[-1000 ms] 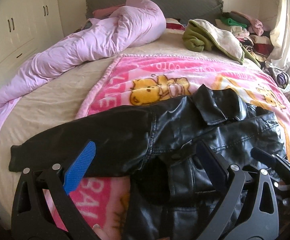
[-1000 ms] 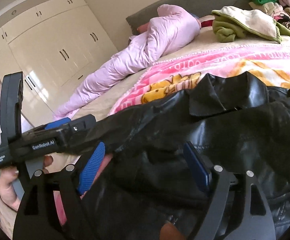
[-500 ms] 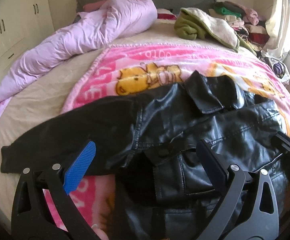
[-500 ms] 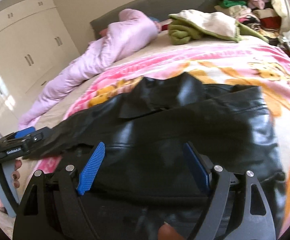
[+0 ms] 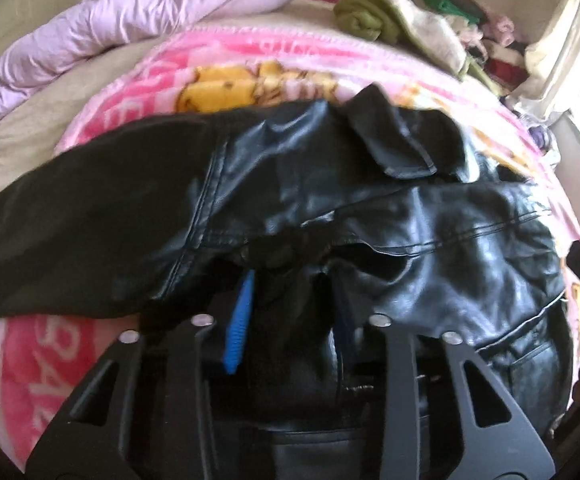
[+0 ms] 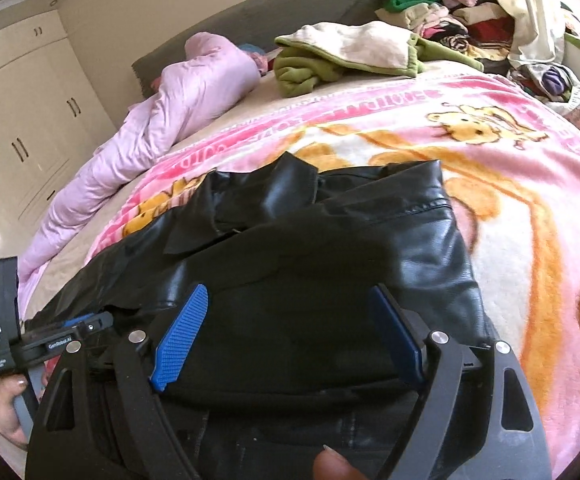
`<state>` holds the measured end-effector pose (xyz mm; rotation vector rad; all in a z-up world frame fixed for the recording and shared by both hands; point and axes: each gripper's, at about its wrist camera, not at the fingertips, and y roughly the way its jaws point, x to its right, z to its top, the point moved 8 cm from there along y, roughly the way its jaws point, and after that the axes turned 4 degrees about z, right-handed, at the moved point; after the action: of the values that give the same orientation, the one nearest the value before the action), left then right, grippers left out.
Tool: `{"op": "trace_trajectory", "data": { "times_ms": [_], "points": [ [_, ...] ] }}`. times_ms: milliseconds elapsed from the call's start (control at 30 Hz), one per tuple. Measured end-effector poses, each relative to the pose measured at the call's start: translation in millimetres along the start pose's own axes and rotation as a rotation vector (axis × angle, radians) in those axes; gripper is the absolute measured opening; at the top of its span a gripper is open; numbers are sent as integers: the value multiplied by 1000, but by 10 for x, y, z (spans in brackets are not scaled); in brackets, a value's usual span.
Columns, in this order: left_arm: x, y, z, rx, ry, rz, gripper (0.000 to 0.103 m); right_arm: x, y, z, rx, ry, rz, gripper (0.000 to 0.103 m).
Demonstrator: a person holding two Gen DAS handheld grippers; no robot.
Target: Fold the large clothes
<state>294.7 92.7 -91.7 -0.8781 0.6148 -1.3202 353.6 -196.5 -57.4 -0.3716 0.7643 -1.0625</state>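
One bed [image 6: 330, 92] carries one pink cartoon blanket [image 6: 530, 200], one rolled lilac quilt [image 6: 178, 108] and one black leather jacket [image 6: 330, 248] spread across the blanket. Two grippers work it: the left gripper [image 5: 290, 300] is closing, a fold of the jacket's front between its pads, while the right gripper [image 6: 286, 336] hangs wide above the jacket, gripping nothing

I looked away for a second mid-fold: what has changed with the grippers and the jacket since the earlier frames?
The left gripper came down onto the black leather jacket, and its jaws, wide open before, are closing on a fold of its front edge. The right gripper swung across over the jacket's other half and is open, holding nothing. The jacket lies spread on the pink cartoon blanket as before; the lilac duvet and clothes pile are unchanged.
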Motion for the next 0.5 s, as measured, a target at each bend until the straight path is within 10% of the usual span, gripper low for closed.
{"op": "trace_trajectory", "data": {
  "times_ms": [300,500],
  "points": [
    [363,-1012,455,264,73,-109,10,187,-114,168,49,19,-38,82],
    [320,-1038,703,331,119,10,10,151,-141,378,82,-1,-44,82]
  ]
}}
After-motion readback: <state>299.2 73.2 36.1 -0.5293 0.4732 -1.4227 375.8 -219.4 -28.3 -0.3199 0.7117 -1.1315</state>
